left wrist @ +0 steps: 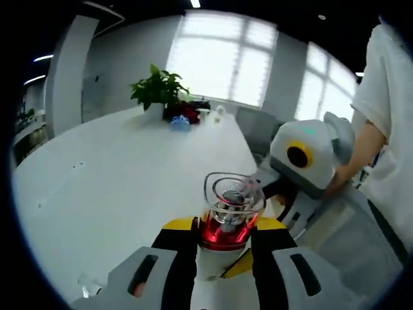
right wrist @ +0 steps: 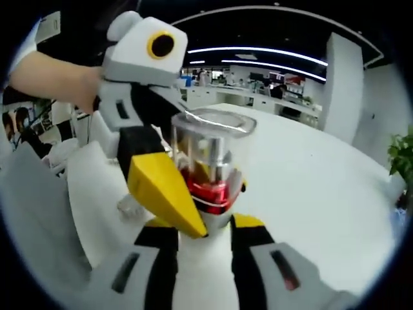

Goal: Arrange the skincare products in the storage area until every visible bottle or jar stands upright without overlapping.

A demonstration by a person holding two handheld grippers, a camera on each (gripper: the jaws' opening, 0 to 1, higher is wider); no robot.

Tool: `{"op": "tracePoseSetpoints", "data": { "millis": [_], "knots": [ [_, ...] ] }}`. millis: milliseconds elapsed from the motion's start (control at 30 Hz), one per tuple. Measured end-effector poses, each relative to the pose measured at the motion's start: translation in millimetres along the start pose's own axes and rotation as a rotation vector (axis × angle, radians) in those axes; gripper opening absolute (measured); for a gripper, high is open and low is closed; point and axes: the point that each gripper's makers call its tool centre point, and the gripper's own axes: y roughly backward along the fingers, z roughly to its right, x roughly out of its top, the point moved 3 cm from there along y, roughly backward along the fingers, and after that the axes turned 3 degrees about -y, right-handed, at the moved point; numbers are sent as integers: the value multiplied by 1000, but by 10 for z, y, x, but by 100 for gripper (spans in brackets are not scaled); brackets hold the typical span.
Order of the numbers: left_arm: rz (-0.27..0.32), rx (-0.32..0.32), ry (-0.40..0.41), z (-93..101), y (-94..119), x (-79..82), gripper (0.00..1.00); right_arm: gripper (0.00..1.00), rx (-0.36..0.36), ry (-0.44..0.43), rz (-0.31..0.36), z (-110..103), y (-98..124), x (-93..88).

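Note:
A skincare bottle (left wrist: 227, 216) with a clear cap, a silver pump inside and a red collar is held up over the white table (left wrist: 129, 174). My left gripper (left wrist: 224, 232) is shut on it at the red collar, yellow-tipped jaws on either side. My right gripper (left wrist: 303, 161), held by a person's hand, comes in from the right and one dark jaw reaches the bottle's side. In the right gripper view the same bottle (right wrist: 211, 165) stands upright between my right gripper's (right wrist: 205, 223) jaws, which press its base. The left gripper's yellow fingertip (right wrist: 166, 194) lies against the bottle's left side.
A potted plant (left wrist: 159, 90) with red and blue items (left wrist: 182, 117) beside it stands at the table's far end. A grey mesh chair (left wrist: 361, 239) and a person in a white shirt (left wrist: 387, 90) are at the right. A small clear object (right wrist: 129, 206) lies on the table.

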Motion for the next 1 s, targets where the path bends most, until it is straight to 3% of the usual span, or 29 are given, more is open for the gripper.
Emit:
{"op": "tracePoseSetpoints", "data": {
  "millis": [300, 533, 767, 1000],
  "knots": [
    [11, -15, 13, -200, -18, 68, 30, 31, -30, -4, 0, 154, -107, 56],
    [16, 8, 43, -385, -43, 117, 31, 31, -52, -3, -8, 293, -231, 120],
    [14, 35, 35, -564, -92, 166, 31, 31, -106, -13, -7, 419, -334, 163],
    [5, 23, 16, -702, -130, 200, 31, 31, -159, -33, -10, 538, -431, 192]
  ]
}}
